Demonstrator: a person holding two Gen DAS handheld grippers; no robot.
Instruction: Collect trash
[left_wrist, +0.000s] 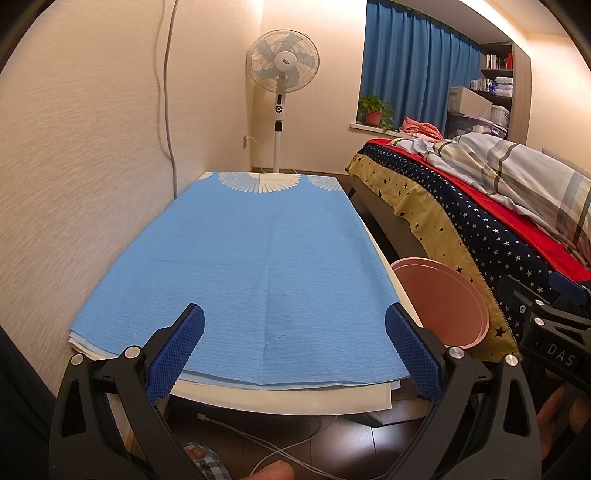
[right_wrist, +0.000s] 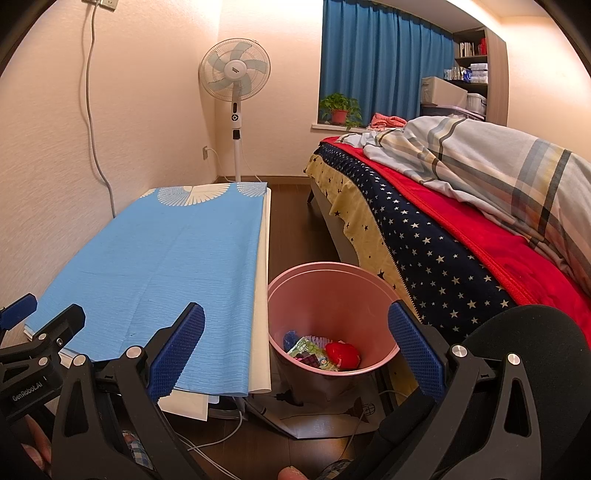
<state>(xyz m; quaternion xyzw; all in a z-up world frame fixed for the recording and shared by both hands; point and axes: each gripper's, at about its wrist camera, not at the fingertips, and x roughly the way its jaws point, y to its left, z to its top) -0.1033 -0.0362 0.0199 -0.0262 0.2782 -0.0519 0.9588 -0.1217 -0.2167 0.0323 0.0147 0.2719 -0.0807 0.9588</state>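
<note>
A pink trash bin (right_wrist: 332, 273) stands on the floor between the table and the bed; its rim also shows in the left wrist view (left_wrist: 476, 302). Inside it lie a red wrapper (right_wrist: 341, 355), a green-and-white packet (right_wrist: 304, 347) and other scraps. My right gripper (right_wrist: 295, 345) is open and empty, above the bin's near side. My left gripper (left_wrist: 293, 347) is open and empty over the near end of the table's blue cloth (left_wrist: 240, 258). No trash shows on the cloth.
A bed (right_wrist: 461, 240) with star-pattern cover and plaid quilt runs along the right. A standing fan (right_wrist: 234, 74) is in the far corner. White cables (right_wrist: 221, 439) and a paper bag (right_wrist: 321, 417) lie on the dark floor.
</note>
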